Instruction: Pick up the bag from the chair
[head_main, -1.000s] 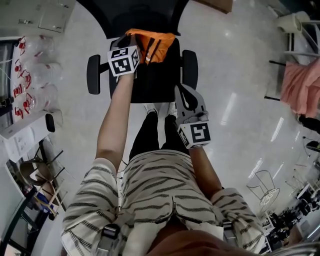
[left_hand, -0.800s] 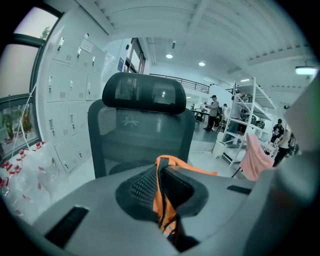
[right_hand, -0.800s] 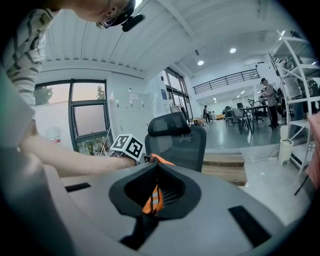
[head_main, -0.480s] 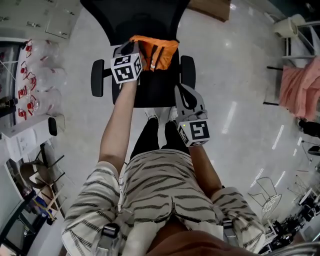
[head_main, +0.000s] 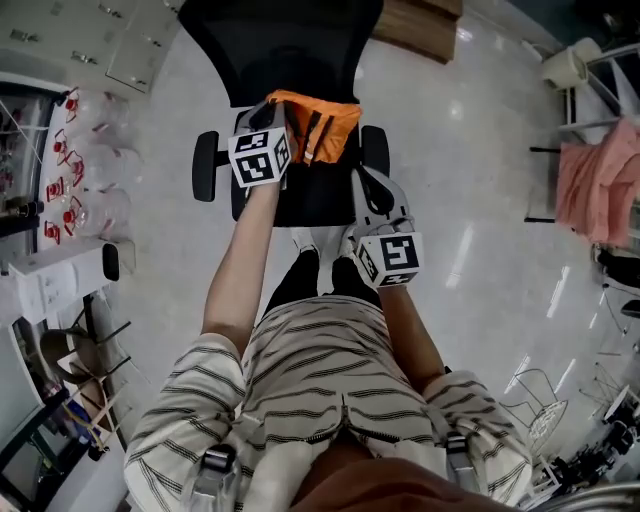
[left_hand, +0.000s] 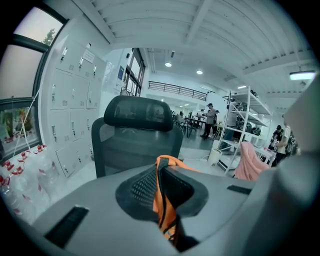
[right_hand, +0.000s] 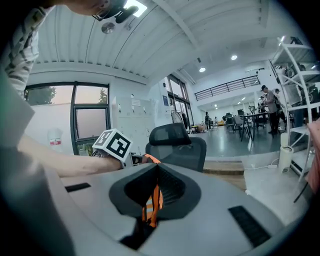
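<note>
Head view first: the left tool (head_main: 267, 112) is out over the black chair (head_main: 305, 195), at the left edge of the orange bag (head_main: 322, 122) bunched by the backrest, while the right tool (head_main: 370, 185) hangs over the seat's front right corner, apart from the bag. Left gripper view: the jaws are pressed together on the bag's orange strap (left_hand: 164, 210), with the chair's backrest behind. Right gripper view: the jaw tips are closed together with a sliver of orange in the slit, held or just seen through, can't tell, and beyond them the bag is beside the left tool's marker cube (right_hand: 112, 145).
</note>
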